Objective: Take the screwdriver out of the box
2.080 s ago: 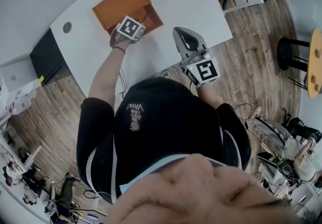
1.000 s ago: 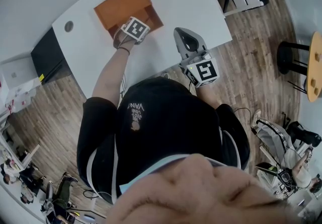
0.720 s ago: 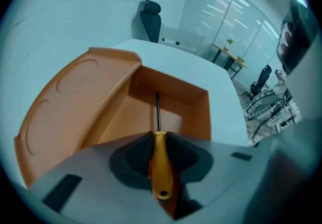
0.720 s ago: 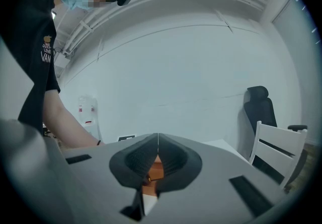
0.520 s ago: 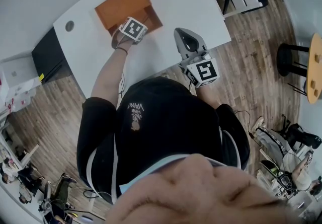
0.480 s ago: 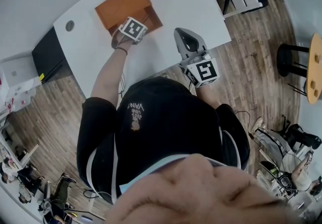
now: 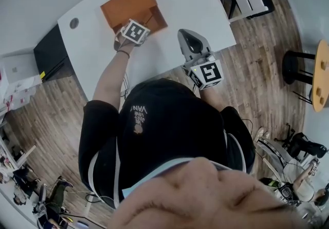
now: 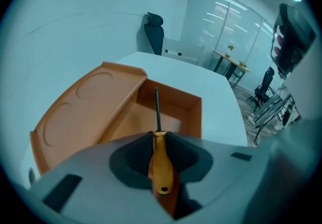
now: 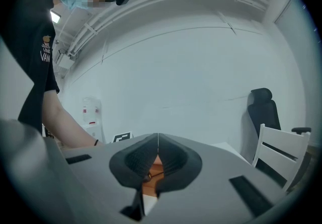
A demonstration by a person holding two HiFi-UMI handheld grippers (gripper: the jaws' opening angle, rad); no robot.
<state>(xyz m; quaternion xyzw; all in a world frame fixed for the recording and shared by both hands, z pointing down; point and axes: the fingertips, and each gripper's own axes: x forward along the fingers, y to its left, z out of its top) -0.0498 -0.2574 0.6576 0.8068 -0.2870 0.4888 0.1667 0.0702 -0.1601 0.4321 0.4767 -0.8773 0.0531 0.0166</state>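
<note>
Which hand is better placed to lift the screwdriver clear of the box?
Left. The left gripper is shut on the orange handle of the screwdriver, whose shaft points over the open box. The right gripper is shut and empty, off to the side near the table edge.

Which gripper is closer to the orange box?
Left. The left gripper hangs right above the orange box, gripping the screwdriver over its open part. The right gripper is off to the side of it, shut and empty.
</note>
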